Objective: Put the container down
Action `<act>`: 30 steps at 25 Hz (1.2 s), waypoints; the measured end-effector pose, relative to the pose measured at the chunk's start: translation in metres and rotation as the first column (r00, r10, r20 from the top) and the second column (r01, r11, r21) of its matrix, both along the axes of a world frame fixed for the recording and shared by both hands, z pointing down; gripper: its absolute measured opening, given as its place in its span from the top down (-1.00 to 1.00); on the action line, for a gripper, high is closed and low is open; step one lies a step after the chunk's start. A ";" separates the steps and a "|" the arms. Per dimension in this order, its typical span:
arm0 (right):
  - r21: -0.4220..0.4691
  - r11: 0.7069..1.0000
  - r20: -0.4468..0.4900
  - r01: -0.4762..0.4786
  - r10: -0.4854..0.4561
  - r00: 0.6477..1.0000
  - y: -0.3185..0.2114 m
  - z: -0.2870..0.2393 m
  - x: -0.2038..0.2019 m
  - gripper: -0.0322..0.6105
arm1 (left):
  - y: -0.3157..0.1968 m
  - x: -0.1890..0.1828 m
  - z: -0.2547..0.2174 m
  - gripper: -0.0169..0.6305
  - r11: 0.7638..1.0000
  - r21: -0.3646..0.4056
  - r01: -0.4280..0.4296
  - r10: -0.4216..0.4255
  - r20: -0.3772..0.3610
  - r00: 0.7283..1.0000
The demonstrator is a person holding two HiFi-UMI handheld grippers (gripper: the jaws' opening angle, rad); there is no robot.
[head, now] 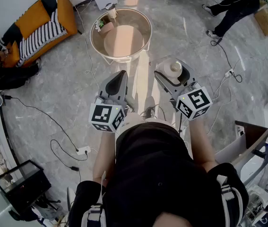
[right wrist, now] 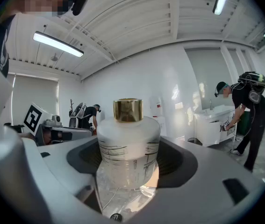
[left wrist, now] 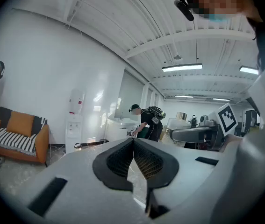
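Observation:
The container (right wrist: 128, 143) is a frosted white bottle with a gold cap, standing upright between the dark pads of my right gripper (right wrist: 131, 158), which is shut on its body. From the head view the container (head: 173, 67) sits in the right gripper (head: 175, 75), carried above the grey floor just short of the round table. My left gripper (head: 120, 75) is beside it to the left, level with it. In the left gripper view the left gripper (left wrist: 133, 143) has its two black pads pressed together with nothing between them.
A round table (head: 145, 20) with a shiny top stands just ahead, with small items (head: 105, 25) at its left rim. An orange sofa (head: 39, 20) is at far left. Cables and a power strip (head: 83, 150) lie on the floor. A person (head: 233, 6) stands at back right.

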State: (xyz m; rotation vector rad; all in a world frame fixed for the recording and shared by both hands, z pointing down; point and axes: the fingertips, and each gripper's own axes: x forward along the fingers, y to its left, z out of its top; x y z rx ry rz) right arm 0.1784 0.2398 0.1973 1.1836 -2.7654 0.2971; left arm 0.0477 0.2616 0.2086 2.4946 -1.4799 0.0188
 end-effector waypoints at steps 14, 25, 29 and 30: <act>0.004 1.000 0.014 0.004 -0.004 1.000 0.000 -0.004 0.003 -0.13 | -0.004 0.005 0.002 0.89 1.000 -0.012 -0.009 0.009 0.014 1.000; -0.002 1.000 0.031 0.026 -0.026 0.999 0.007 -0.005 0.002 -0.13 | 0.001 0.009 0.002 0.89 1.000 -0.010 -0.009 0.009 0.020 1.000; -0.011 0.999 0.033 0.034 -0.034 0.999 0.008 -0.003 0.000 -0.13 | 0.001 0.007 0.005 0.89 1.000 -0.020 -0.007 0.007 0.021 1.000; -0.014 0.999 0.033 0.036 -0.036 0.999 0.008 -0.001 0.000 -0.13 | 0.002 0.007 0.006 0.89 1.000 -0.021 -0.004 0.005 0.021 1.000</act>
